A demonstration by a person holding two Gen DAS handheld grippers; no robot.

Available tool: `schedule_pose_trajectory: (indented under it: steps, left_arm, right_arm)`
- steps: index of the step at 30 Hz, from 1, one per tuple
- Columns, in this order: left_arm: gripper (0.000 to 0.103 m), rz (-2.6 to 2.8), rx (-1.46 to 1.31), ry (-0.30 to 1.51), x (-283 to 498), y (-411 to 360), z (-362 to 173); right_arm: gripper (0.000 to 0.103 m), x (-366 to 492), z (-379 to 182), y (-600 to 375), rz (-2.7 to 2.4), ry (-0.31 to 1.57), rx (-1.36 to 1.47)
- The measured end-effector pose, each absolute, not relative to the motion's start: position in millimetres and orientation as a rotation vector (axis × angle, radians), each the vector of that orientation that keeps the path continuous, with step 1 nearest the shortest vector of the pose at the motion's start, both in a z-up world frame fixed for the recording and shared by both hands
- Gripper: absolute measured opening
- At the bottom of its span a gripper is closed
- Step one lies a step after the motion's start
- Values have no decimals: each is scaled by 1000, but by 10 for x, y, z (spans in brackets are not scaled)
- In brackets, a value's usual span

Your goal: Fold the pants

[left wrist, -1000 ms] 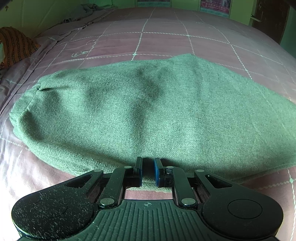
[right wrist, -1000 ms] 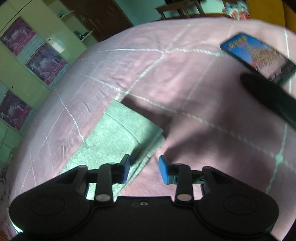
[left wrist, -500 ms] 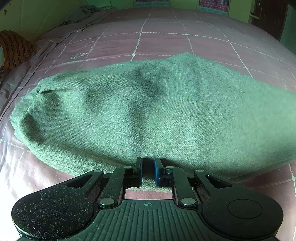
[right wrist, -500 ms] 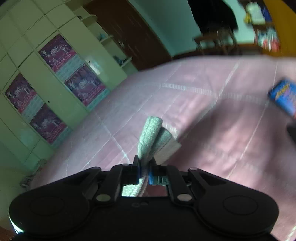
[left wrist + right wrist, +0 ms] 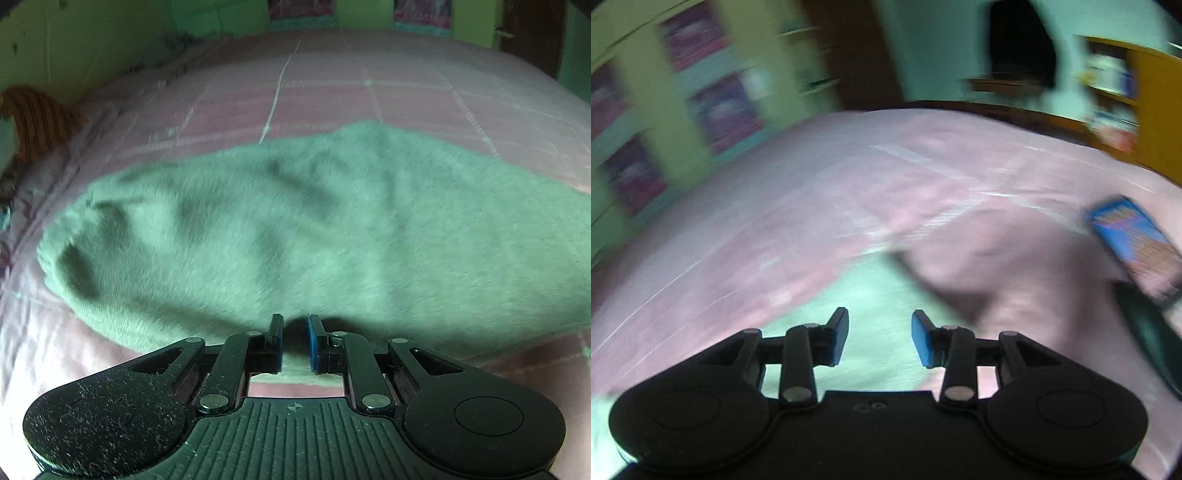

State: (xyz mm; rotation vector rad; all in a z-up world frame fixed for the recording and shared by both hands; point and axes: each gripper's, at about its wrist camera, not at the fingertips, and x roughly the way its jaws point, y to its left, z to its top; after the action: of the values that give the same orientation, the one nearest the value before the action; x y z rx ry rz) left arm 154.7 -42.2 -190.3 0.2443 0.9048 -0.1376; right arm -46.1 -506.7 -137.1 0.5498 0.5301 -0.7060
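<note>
In the left wrist view we see the left gripper at the lower centre of the frame, pitched downward toward the bed, its 2 blue pads drawn narrow and pinching the near edge of the green pants. The pants spread as 1 broad, rumpled mass across the middle of the frame, reaching from the left side to the right edge, lying on the pink checked bedsheet. A little of the cloth shows through the gap below the pads. At the far left edge an orange striped cloth sits against the green wall.

In the right wrist view, which is heavily blurred, we see the right gripper at the lower centre, tilted down over the bed. Its jaws are opening, and nothing is pressed between the pads; a pale green part of the pants lies beneath and beyond them on the sheet. At the right edge a blue printed packet rests on the bedsheet, with a dark object just below it that we cannot identify. Cupboards fill the upper left.
</note>
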Motion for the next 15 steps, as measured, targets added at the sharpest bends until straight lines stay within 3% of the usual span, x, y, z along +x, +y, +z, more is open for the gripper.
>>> schedule_pose_trajectory:
  steps: [11,15]
  left_arm:
    - [13,-364,278,902,1766,-1516,-1954]
    - [13,-328,252,910,2038,-1432,-2077]
  right_arm:
    - [31,971,-1720,-3667,-173,774,317]
    - [30,1325,-1885,-3401,-189,836,141]
